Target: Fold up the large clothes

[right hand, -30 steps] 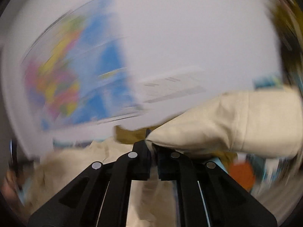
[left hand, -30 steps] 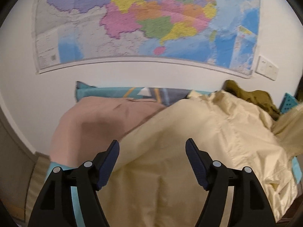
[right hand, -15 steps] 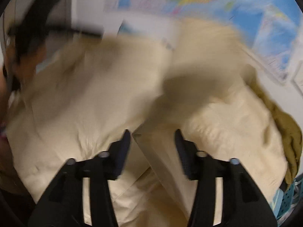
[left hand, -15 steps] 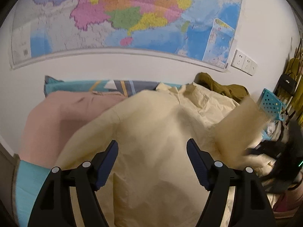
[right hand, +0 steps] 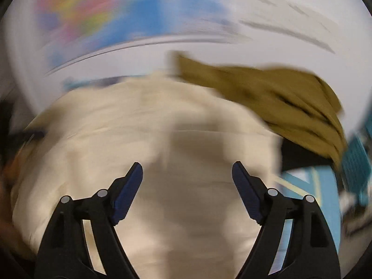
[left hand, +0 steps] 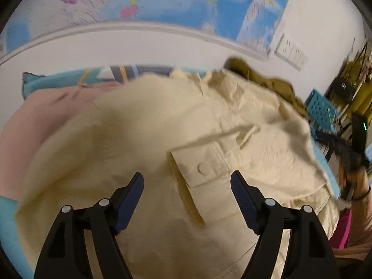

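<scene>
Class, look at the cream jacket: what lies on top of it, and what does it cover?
Its own cuffed sleeve lies folded across the cream jacket. Beneath, a pink garment shows at its left edge; the rest is hidden.

Jacket point(left hand: 144, 125) spread across the bed, sleeve cuff point(left hand: 200, 174) folded onto its middle. Second garment point(left hand: 46, 116) lies left of it, partly under its edge. Third garment point(right hand: 279, 97) bunched behind-right, against the wall. Map point(left hand: 186, 2) on the wall behind; basket point(left hand: 322, 109) far right.

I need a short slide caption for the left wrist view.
Open left gripper above a cream jacket, its sleeve cuff folded across.
</scene>
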### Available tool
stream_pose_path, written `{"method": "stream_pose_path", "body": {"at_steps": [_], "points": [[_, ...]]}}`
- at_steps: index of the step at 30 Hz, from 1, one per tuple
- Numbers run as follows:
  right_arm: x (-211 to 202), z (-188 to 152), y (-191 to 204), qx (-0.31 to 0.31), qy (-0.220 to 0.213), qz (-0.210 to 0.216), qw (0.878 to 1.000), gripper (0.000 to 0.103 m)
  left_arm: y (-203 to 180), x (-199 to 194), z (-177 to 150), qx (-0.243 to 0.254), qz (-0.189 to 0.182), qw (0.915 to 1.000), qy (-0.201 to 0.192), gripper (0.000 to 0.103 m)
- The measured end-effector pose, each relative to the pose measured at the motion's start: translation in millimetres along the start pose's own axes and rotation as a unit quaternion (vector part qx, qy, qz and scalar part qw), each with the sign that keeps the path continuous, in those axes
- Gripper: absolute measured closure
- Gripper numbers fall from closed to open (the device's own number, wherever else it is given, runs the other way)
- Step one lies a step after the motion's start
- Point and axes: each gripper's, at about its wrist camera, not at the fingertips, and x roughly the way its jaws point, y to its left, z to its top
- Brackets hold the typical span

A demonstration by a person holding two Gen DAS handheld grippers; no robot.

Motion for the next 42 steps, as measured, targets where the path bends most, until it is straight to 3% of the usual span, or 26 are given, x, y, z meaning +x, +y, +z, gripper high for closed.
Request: {"method": "stream_pose_path", "body": {"at_steps": [4,8,10,12,15,17,19,21,23,24,26,28,30,33,37,42], "points": [[29.6,-4.7,-50.4,0.085,0.041,-0.018,0.995,0.022,-13.1,23.5,-0.1,0.028,0.026,0.9987,0.035,0.029],[53.7,-10.0,-64.5,0.125,0.058,0.034,0.990,0.025,-19.4,44.0,1.3,0.034,0.035,0.9963,0.071,0.035],[56.7,-9.5,-60.3,0.123,0.053,0.058,0.989,0.044,-18.5,50.2,4.2,0.025,0.037,0.9960,0.078,0.046],[56.0,-5.4,-59.7,0.121,0.041,0.063,0.990,0.082,-17.0,53.6,7.8,0.015,0.040,0.9958,0.081,0.049],[35.9,7.2,-58.8,0.108,-0.008,0.050,0.993,0.096,-17.5,51.6,13.9,0.010,0.049,0.9964,0.069,0.067],[24.7,13.9,-62.3,0.113,-0.040,0.030,0.992,0.097,-17.6,50.2,16.6,0.006,0.043,0.9972,0.061,0.068],[30.1,13.8,-65.3,0.121,-0.027,0.015,0.992,0.096,-18.4,55.8,17.7,0.013,0.054,0.9963,0.065,0.063],[45.8,10.5,-61.5,0.108,0.010,-0.016,0.994,0.082,-22.1,61.6,16.2,0.021,0.061,0.9953,0.072,0.059],[50.0,9.1,-56.7,0.102,0.018,-0.042,0.994,0.072,-22.6,54.3,13.9,0.022,0.062,0.9956,0.066,0.053],[44.9,9.1,-54.7,0.103,0.011,-0.051,0.993,0.062,-22.4,48.4,14.0,0.026,0.065,0.9959,0.058,0.052],[21.5,12.2,-42.5,0.093,-0.028,-0.069,0.993,0.058,-20.8,27.9,12.0,0.033,0.068,0.9967,0.029,0.041],[-4.1,15.2,-25.4,0.068,-0.066,-0.084,0.992,0.051,-14.6,1.9,7.7,0.035,0.073,0.9967,-0.002,0.039],[-23.6,19.5,2.5,0.038,-0.097,-0.062,0.993,0.042,-7.9,-25.1,-0.7,0.042,0.090,0.9945,-0.033,0.038],[-29.0,20.6,43.1,-0.020,-0.095,0.002,0.995,0.038,8.5,-54.4,-11.6,0.028,0.112,0.9916,-0.057,0.035],[-4.6,8.2,113.0,-0.088,-0.046,0.119,0.988,0.039,35.2,-83.1,-27.3,-0.002,0.150,0.9859,-0.074,0.035],[49.7,-17.1,166.8,-0.128,0.040,0.159,0.978,0.042,70.0,-106.1,-61.8,-0.047,0.175,0.9810,-0.070,0.032]]}}
